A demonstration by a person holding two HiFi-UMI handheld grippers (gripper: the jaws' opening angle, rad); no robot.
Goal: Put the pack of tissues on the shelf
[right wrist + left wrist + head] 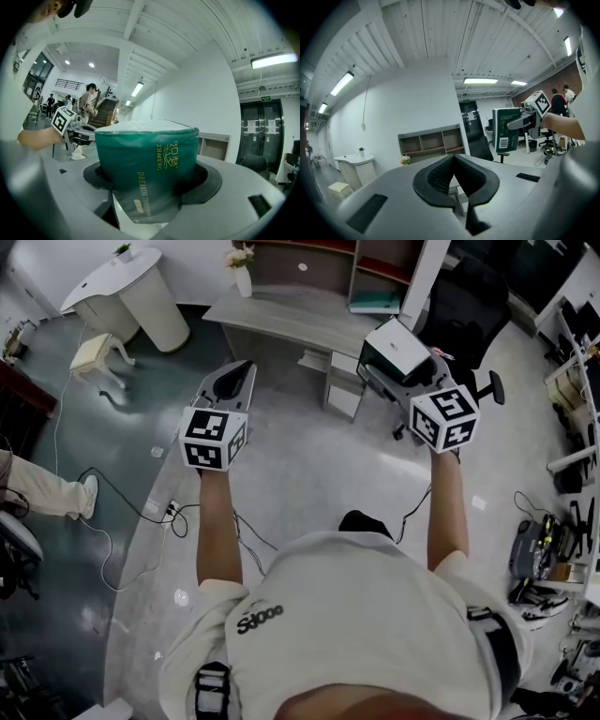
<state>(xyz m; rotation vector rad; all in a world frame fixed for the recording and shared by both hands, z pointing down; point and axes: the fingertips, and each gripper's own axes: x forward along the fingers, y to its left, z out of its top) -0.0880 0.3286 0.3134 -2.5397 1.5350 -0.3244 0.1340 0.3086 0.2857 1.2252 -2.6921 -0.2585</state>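
Note:
The green pack of tissues fills the right gripper view, clamped between the black pads of my right gripper. From the head view only its white top shows, held up in the right gripper over the desk's right end. It also appears in the left gripper view. My left gripper is raised level with it to the left, its jaws closed together on nothing. The wooden shelf stands behind the desk against the wall, its compartments mostly bare.
A grey desk carries a vase of flowers. A black office chair stands to the right. At the left are a white round table, a small stool, floor cables and a person's leg.

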